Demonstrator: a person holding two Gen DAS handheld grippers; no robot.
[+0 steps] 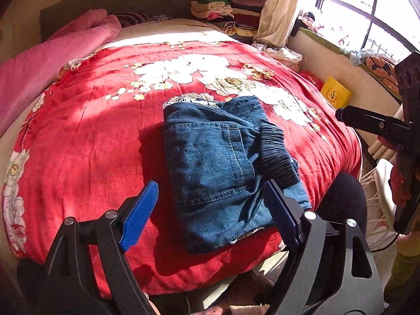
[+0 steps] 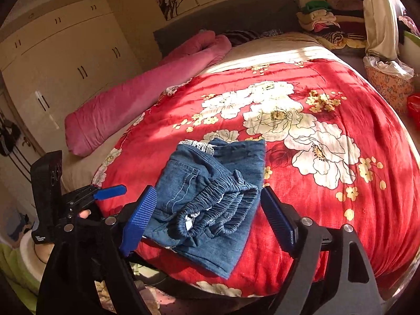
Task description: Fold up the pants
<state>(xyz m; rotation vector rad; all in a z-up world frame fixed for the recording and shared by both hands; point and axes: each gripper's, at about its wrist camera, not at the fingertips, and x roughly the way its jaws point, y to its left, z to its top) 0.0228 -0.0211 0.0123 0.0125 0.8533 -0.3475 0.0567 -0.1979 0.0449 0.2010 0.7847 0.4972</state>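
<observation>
Blue denim pants (image 1: 212, 162) lie folded into a compact rectangle on the red floral bedspread (image 1: 92, 120), near its front edge. The gathered elastic waistband (image 2: 218, 207) sits on top at the near right side, and white lace trim shows at the far edge. My left gripper (image 1: 210, 212) is open and empty, hovering just in front of the pants. My right gripper (image 2: 207, 220) is open and empty, its fingers on either side of the waistband end, above the cloth. The right gripper also shows in the left wrist view (image 1: 341, 114), and the left gripper shows in the right wrist view (image 2: 115, 190).
A rolled pink quilt (image 2: 136, 99) lies along the bed's left side. Stacked folded clothes (image 1: 223, 13) sit at the headboard corner. A yellow box (image 1: 334, 92) and a windowsill (image 1: 341, 52) are on the right. A cream wardrobe (image 2: 65, 60) stands at left.
</observation>
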